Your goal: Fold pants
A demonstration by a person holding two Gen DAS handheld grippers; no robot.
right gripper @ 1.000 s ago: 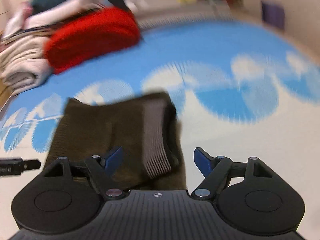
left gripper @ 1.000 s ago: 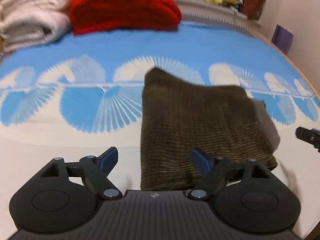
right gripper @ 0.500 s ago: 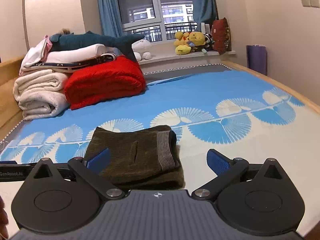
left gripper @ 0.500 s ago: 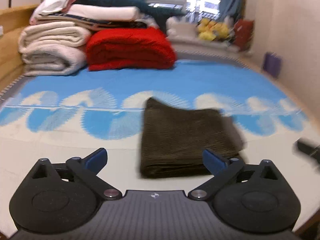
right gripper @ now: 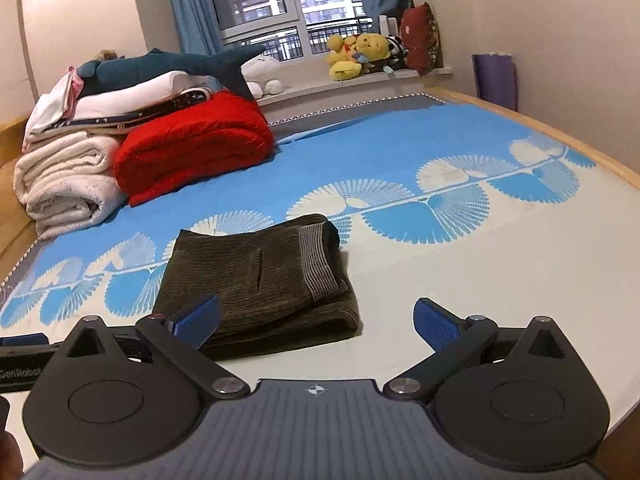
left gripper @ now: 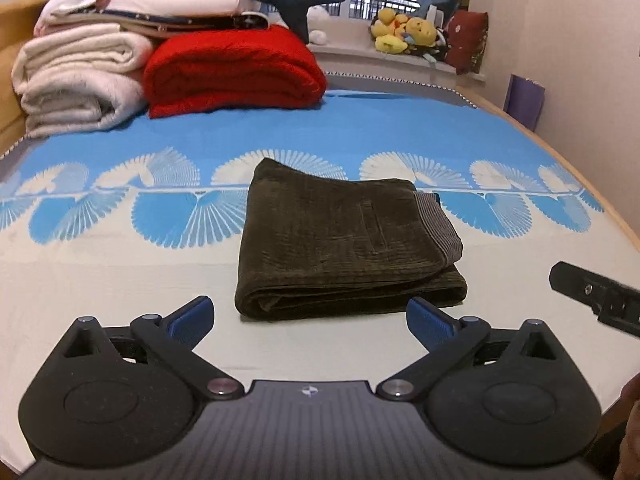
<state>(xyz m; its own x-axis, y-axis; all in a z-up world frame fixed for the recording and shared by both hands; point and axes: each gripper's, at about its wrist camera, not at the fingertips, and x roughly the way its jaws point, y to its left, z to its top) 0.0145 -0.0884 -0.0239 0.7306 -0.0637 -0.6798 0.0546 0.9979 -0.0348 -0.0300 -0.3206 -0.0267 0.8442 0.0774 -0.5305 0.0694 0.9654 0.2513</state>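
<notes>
My left gripper (left gripper: 310, 318) is spread wide with nothing between its blue pads (left gripper: 192, 316), hanging just above the bed (left gripper: 120, 272). My right gripper (right gripper: 316, 320) is just as wide open and also holds nothing. The pants (left gripper: 344, 240) lie straight ahead of the left gripper, just past its fingertips, folded into a compact dark olive bundle with the grey ribbed waistband on the right edge. From the right gripper they sit ahead and to the left, its left pad overlapping their near corner in view; I cannot tell whether it touches. Far beyond the pants, to the left, a red blanket (left gripper: 236, 68) rests beside a stack of white blankets (left gripper: 80, 76). Plush toys (right gripper: 360, 56) line the windowsill further back.
</notes>
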